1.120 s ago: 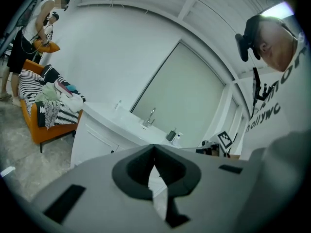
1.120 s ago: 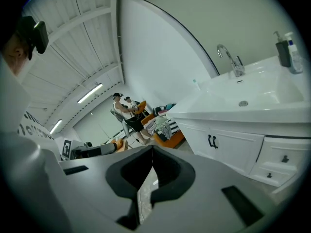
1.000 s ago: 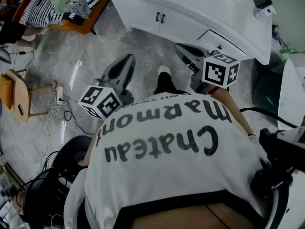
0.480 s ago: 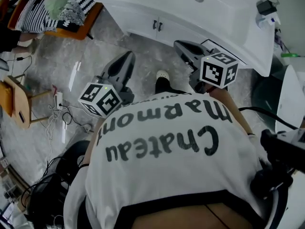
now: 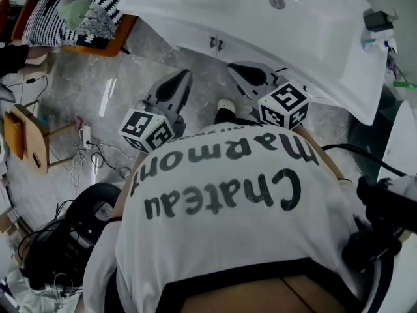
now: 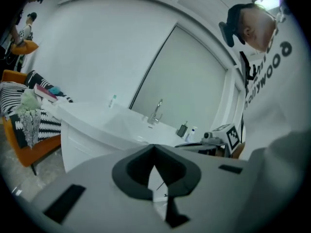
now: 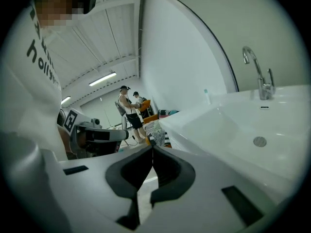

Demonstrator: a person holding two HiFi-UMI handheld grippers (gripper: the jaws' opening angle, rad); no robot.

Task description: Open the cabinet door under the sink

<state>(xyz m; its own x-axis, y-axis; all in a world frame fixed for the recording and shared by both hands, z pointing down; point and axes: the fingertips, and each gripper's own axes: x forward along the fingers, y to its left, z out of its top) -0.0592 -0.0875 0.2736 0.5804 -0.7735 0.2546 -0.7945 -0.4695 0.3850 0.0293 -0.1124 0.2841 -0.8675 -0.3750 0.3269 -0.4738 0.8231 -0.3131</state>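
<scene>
Cabinet doors [image 5: 217,43] under one sink [image 5: 313,41], seemingly two; left tool [image 5: 181,77] and right tool [image 5: 234,68], jaws together, empty

Open marble floor [image 5: 130,83] lies btwn the person and the cabinet doors [image 5: 202,41], w/ nothing standing across it. Sink [image 5: 313,38] rim overhangs the doors from above, close beside the right gripper [image 5: 233,67]. Orange bench [image 5: 107,31] crowds the left; floor cables [image 5: 91,155] trail further back.
</scene>
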